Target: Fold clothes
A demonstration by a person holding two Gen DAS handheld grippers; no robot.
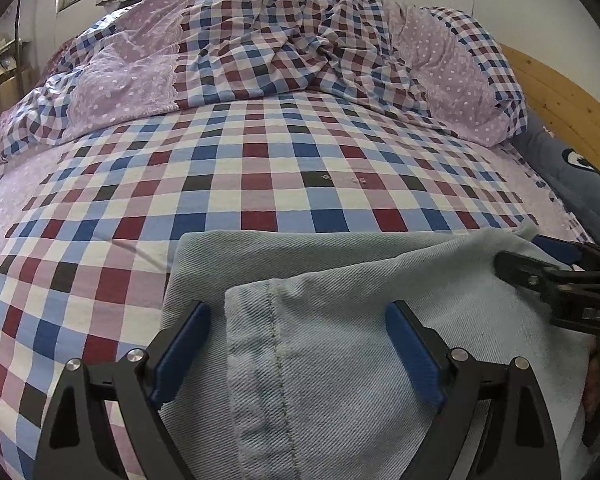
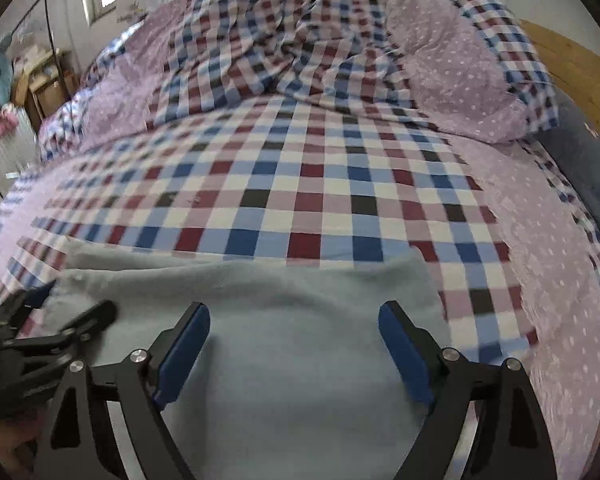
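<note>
Denim (image 1: 320,360) lies folded at the near edge of the checked bed (image 1: 260,168) — flat, so layers stay stacked. Left gripper (image 1: 298,354) and right gripper (image 2: 294,354) hover over it, jaws wide, gripping nothing — apparently between folds.

Both the left gripper (image 1: 298,316) and right gripper (image 2: 294,316) share black angular linkage arms; blue finger pads (image 1: 184,354); round silver screws (image 1: 136,356) at each pivot.

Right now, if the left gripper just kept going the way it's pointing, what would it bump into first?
Probably the light blue jeans: the left gripper points down at them with its jaws open, the stitched seam between its fingers.
</note>
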